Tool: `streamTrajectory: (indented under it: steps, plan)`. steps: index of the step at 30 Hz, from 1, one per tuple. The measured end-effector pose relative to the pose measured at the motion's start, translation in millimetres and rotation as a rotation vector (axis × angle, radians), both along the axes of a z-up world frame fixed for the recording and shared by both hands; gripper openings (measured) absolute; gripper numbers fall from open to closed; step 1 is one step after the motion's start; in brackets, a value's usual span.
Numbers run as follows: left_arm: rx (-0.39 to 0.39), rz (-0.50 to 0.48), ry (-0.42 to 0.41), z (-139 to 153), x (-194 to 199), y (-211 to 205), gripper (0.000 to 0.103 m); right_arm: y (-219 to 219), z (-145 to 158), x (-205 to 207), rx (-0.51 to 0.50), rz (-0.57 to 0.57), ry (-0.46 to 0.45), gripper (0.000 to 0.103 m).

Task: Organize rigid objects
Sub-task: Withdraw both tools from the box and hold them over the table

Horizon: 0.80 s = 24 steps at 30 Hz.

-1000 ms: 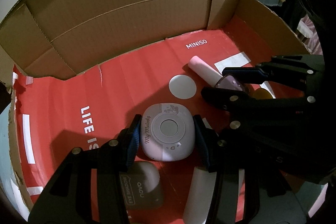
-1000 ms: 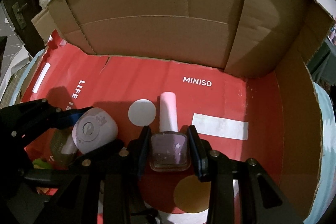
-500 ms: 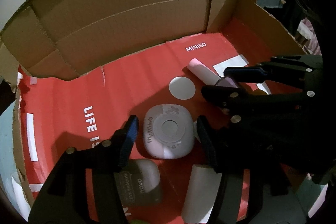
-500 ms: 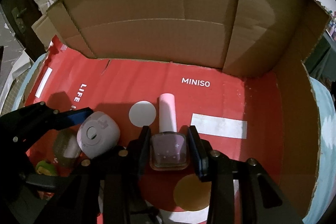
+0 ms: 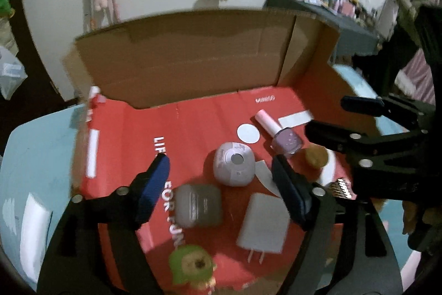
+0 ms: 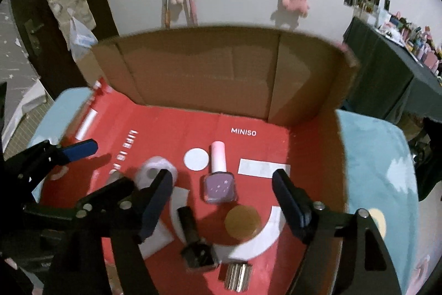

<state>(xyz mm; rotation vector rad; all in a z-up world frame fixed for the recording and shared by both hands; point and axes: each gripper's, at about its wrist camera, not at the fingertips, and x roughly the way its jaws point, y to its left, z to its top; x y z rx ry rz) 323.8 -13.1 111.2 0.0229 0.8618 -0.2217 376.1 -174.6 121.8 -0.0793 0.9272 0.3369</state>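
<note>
A red-floored cardboard box [image 5: 199, 126] holds the objects. A round white My Melody case [image 5: 234, 167] lies mid-floor and shows in the right wrist view [image 6: 156, 173]. A purple nail polish bottle with a pink cap [image 6: 219, 179] lies beside it and shows in the left wrist view [image 5: 284, 137]. My left gripper [image 5: 221, 184] is open and empty, raised above the case. My right gripper [image 6: 223, 201] is open and empty, raised above the bottle. A grey case [image 5: 197, 205], a white charger [image 5: 263, 223] and a green figure [image 5: 192, 266] lie nearer.
Tall cardboard walls [image 6: 210, 73] close the back and right of the box. A dark nail polish bottle [image 6: 194, 242], a gold disc [image 6: 242, 221] and a striped hair clip [image 6: 237, 275] lie near the front. The box rests on a light blue surface [image 6: 378, 170].
Both grippers opened, let go of the case and the nail polish bottle, and pulled back and up. Both objects now lie on the red floor.
</note>
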Motion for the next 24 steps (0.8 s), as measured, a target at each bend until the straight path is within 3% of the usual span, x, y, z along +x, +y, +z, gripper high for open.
streamTrajectory:
  steps: [3, 5, 14, 19, 24]
  plan:
    - [-0.007, 0.01, -0.058, 16, -23, 3, 0.079, -3, 20, -21, 0.017, -0.004, -0.053, 0.087]
    - [-0.018, 0.021, -0.109, 28, -43, 7, 0.088, -6, 33, -40, 0.035, -0.014, -0.101, 0.095]
    - [-0.055, 0.08, -0.278, 58, -124, 21, 0.095, -30, 75, -124, 0.113, -0.038, -0.253, 0.103]
    - [-0.08, 0.106, -0.353, 59, -171, 28, 0.097, -37, 80, -170, 0.124, -0.048, -0.328, 0.103]
    - [-0.078, 0.12, -0.422, 50, -212, 32, 0.102, -36, 65, -208, 0.081, -0.049, -0.375, 0.103]
